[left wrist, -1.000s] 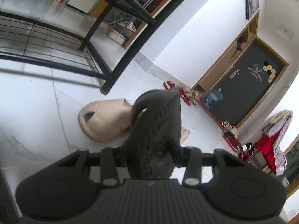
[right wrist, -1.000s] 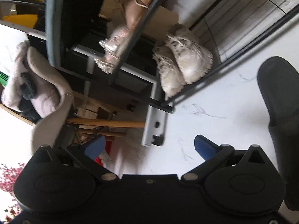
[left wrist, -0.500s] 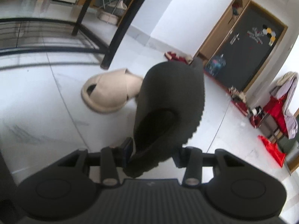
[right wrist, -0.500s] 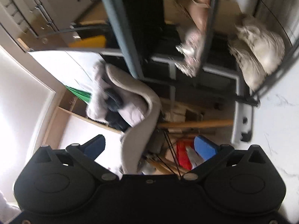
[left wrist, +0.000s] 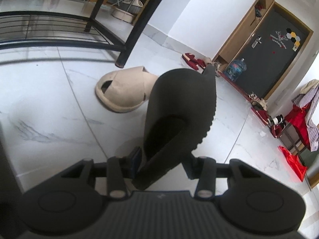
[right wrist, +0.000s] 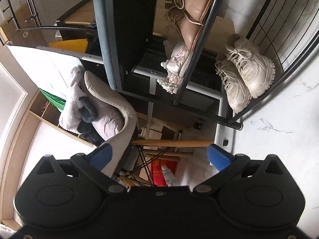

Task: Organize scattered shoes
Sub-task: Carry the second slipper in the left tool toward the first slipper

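My left gripper [left wrist: 162, 162] is shut on the heel end of a black slipper [left wrist: 179, 109], which hangs tilted over the white floor with its toe pointing away. Just beyond it a beige slipper [left wrist: 123, 90] lies on the floor, partly hidden behind the black one. In the right wrist view my right gripper [right wrist: 159, 155] stands open with nothing between its blue pads [right wrist: 218, 156]. It faces a black metal shoe rack [right wrist: 199, 39] that holds a pair of white sneakers [right wrist: 245, 71], a pearl-trimmed shoe [right wrist: 175, 67] and tan lace-up shoes [right wrist: 189, 6].
A leg of the black rack [left wrist: 131, 39] stands on the floor past the beige slipper. Red slippers [left wrist: 192, 60] and a water bottle [left wrist: 235, 69] lie by the dark door [left wrist: 269, 49]. A grey chair [right wrist: 111, 111] with clothes stands left of the rack.
The black slipper has swung in my left gripper from sole-on to showing its opening, and the view has tipped down. The right view swept away from the floor, losing a black slipper at its edge.
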`<action>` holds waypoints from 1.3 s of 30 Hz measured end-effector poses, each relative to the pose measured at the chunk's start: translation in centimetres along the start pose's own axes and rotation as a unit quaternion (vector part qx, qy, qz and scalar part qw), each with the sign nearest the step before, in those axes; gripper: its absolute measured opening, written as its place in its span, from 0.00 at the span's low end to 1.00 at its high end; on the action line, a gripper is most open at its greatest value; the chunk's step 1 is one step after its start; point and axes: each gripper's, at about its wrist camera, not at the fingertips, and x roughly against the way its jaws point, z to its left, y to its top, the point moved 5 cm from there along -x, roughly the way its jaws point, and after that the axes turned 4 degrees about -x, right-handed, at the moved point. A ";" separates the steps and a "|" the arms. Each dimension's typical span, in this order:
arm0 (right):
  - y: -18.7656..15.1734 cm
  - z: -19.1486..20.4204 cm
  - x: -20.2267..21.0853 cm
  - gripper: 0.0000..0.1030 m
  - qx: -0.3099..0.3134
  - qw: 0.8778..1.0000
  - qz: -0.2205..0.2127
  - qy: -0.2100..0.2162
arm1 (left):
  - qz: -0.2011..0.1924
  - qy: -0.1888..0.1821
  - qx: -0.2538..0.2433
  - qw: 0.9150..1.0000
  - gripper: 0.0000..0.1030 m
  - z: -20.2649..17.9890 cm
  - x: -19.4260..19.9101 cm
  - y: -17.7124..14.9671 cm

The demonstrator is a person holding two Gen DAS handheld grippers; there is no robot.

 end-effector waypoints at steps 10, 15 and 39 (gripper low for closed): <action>0.0 -0.1 0.4 1.00 0.003 1.000 -0.002 -0.010 | -0.036 -0.021 0.014 0.999 0.41 0.0 2.3 2.0; -0.1 0.2 0.3 1.00 0.011 1.000 0.001 -0.015 | -0.066 -0.024 0.018 0.997 0.41 0.3 4.4 3.7; -6.3 10.1 -1.8 1.00 0.162 0.985 0.035 -0.049 | -0.098 0.116 0.124 0.981 0.32 6.6 16.4 3.7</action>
